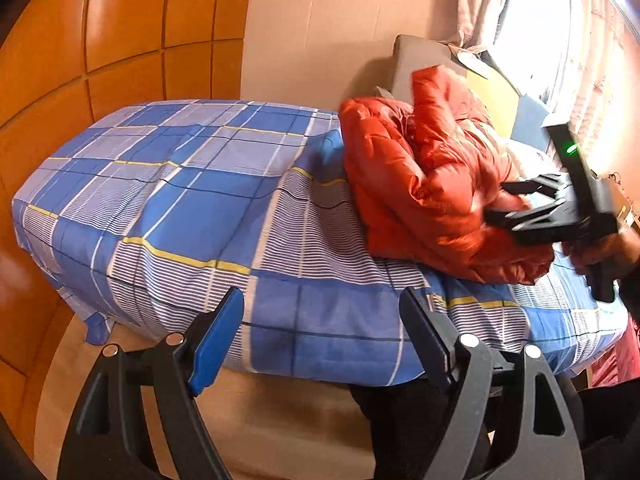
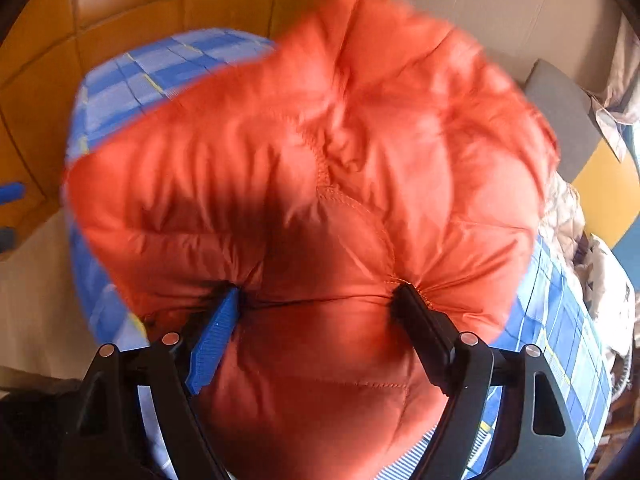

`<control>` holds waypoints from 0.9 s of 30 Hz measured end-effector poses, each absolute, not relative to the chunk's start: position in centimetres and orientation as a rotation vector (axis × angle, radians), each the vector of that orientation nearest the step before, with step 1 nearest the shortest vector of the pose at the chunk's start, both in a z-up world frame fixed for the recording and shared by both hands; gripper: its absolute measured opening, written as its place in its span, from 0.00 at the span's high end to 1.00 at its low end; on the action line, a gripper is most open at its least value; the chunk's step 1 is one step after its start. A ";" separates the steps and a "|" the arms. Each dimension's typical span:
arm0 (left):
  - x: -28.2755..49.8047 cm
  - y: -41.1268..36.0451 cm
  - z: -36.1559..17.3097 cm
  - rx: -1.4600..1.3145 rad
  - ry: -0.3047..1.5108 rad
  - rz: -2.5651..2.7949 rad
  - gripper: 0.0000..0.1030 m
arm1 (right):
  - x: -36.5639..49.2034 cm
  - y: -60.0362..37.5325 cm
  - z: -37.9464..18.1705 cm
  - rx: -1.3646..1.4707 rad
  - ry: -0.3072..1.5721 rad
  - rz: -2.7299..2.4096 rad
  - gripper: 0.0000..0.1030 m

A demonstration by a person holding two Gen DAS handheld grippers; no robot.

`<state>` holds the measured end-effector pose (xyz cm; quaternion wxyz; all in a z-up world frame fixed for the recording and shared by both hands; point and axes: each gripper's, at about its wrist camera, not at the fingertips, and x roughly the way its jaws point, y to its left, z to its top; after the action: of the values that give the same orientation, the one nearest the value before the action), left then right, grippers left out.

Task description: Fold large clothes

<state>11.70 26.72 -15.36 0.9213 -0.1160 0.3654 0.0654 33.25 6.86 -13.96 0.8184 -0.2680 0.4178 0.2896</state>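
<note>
An orange puffer jacket lies bunched on the right part of a bed with a blue plaid sheet. My left gripper is open and empty, held over the bed's near edge, apart from the jacket. My right gripper reaches into the jacket's right side in the left wrist view. In the right wrist view the jacket fills the frame, blurred, and the right gripper stands wide with its fingertips pressed into the fabric, a fold bulging between them.
An orange wooden wardrobe stands left of the bed. A beige wall is behind. A grey cushion, yellow and blue pillows and crumpled bedding lie at the bed's far right. A curtained bright window is at the right.
</note>
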 end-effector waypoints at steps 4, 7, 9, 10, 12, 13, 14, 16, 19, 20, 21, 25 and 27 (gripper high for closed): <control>11.8 26.1 -14.8 -0.254 0.744 0.110 0.20 | 32.4 6.3 -12.6 -0.540 0.868 0.610 0.21; 12.1 25.7 -14.0 -0.288 0.715 0.092 0.13 | 31.5 3.8 -10.2 -0.395 0.832 0.628 0.10; 12.8 25.3 -13.1 -0.301 0.688 0.070 0.12 | 31.3 1.1 -8.8 -0.253 0.824 0.636 0.09; 13.1 25.1 -12.9 -0.312 0.682 0.057 0.10 | 31.5 -0.9 -8.3 -0.153 0.825 0.627 0.07; 14.1 25.0 -12.3 -0.356 0.669 0.023 0.08 | 32.1 -5.3 -8.0 0.085 0.849 0.638 0.03; 14.7 24.8 -12.1 -0.374 0.661 0.001 0.07 | 32.4 -6.7 -8.3 0.166 0.867 0.640 0.03; 15.2 24.7 -12.0 -0.382 0.656 -0.010 0.07 | 32.9 -8.5 -8.9 0.267 0.891 0.636 0.03; 16.7 24.3 -11.8 -0.411 0.649 -0.040 0.04 | 33.6 -10.8 -10.5 0.392 0.928 0.602 0.03; 19.3 24.0 -11.8 -0.434 0.660 -0.093 0.02 | 34.2 -12.6 -12.9 0.553 0.975 0.578 0.03; 20.1 24.0 -11.9 -0.429 0.665 -0.089 0.02 | 34.4 -12.8 -13.6 0.595 0.986 0.567 0.03; 21.3 24.0 -12.0 -0.427 0.678 -0.109 0.02 | 34.6 -12.8 -14.1 0.614 0.991 0.560 0.03; 25.3 24.7 -12.6 -0.410 0.730 -0.149 0.02 | 35.2 -11.7 -15.5 0.647 1.030 0.561 0.03; 27.4 25.5 -13.1 -0.397 0.763 -0.140 0.02 | 35.8 -11.3 -16.2 0.674 1.039 0.552 0.03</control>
<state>27.45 25.55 -13.12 0.9067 -0.1923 0.3694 -0.0676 35.76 -11.25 -16.16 0.7790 0.3117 0.4805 0.2554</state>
